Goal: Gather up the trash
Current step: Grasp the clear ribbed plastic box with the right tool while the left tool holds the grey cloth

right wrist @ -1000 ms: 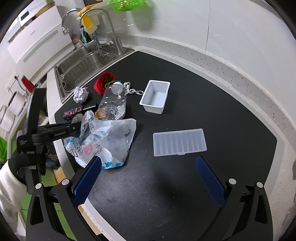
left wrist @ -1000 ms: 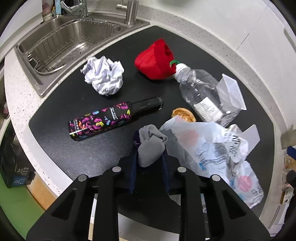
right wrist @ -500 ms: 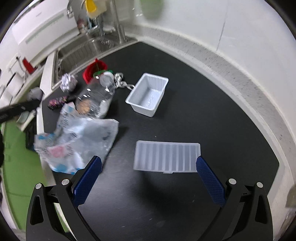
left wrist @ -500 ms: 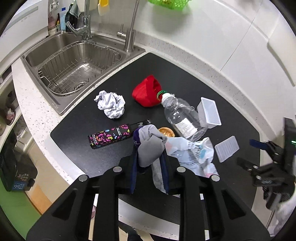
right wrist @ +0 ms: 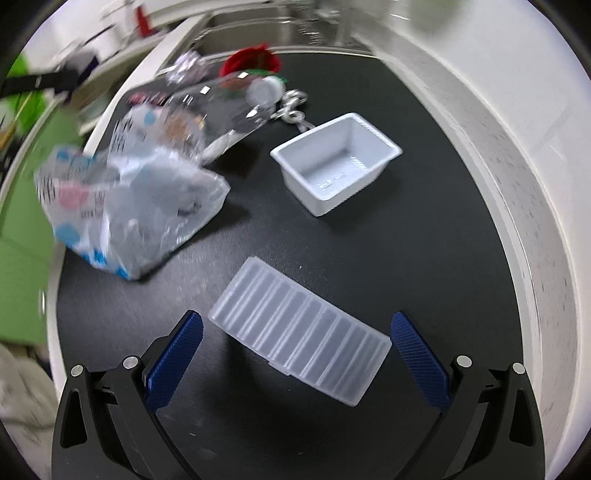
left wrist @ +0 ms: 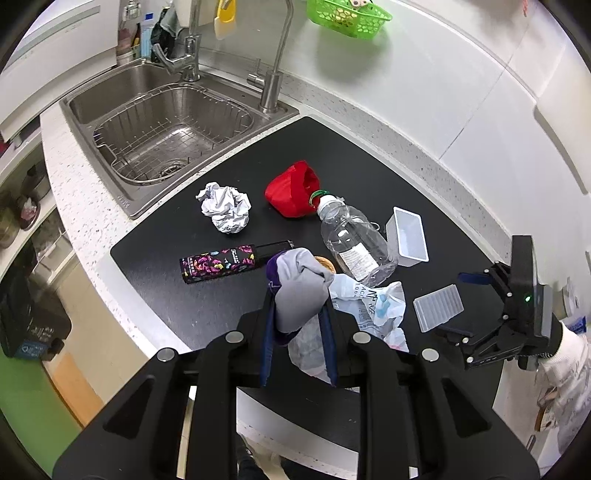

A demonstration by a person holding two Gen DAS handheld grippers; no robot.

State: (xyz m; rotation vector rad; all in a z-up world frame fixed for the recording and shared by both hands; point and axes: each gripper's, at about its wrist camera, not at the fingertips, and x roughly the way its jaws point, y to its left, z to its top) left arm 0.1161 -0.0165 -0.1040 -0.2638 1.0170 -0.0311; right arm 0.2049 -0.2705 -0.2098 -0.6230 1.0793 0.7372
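A grey cloth (left wrist: 301, 291) is pinched in the left tool (left wrist: 298, 332) above the table (left wrist: 369, 155), while the spread right tool (right wrist: 295, 350) is lowered astride a ribbed plastic tray (right wrist: 299, 330), seemingly to be gripped next.

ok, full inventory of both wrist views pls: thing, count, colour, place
Black mat: 1, on white speckled counter
Sink: 1, steel, far left; wire basket inside
Green basket: 1, on wall
Crumpled paper: 1, white, near sink
Red pouch: 1, by bottle cap
Plastic bottle: 1, clear, lying mid-mat
Patterned tube: 1, black and pink, front left
Plastic tub: 1, white, upright
Ribbed plastic tray: 1, translucent, between right tongs
Plastic bag: 1, clear, printed
Grey cloth: 1, in left tongs
Left tongs: shut on cloth
Right tongs: open
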